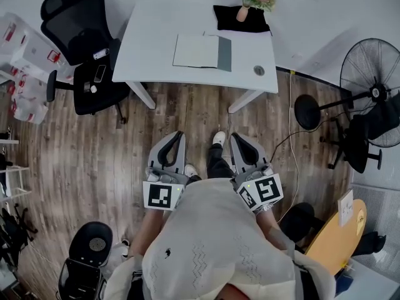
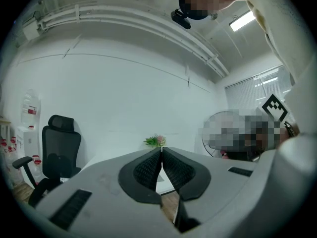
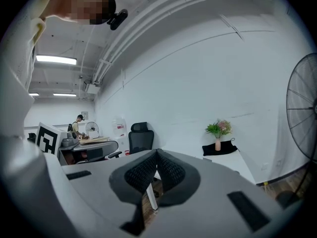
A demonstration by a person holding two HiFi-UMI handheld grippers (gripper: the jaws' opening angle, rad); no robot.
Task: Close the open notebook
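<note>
Nothing done yet tbh: the notebook [image 1: 202,51] lies wide open on the white table [image 1: 156,42] up at 12 o'clock, well apart from both grippers. The left gripper [image 1: 176,135] and right gripper [image 1: 236,136] have their jaws pressed together with nothing in them, so the whole approach and cover flip is left.

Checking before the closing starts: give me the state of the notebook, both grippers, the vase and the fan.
notebook: open, flat on the white table
left gripper: fingers shut, nothing between them
right gripper: fingers shut, nothing between them
vase: upright on a black cloth
fan: standing upright; spinning or not, cannot tell
</note>
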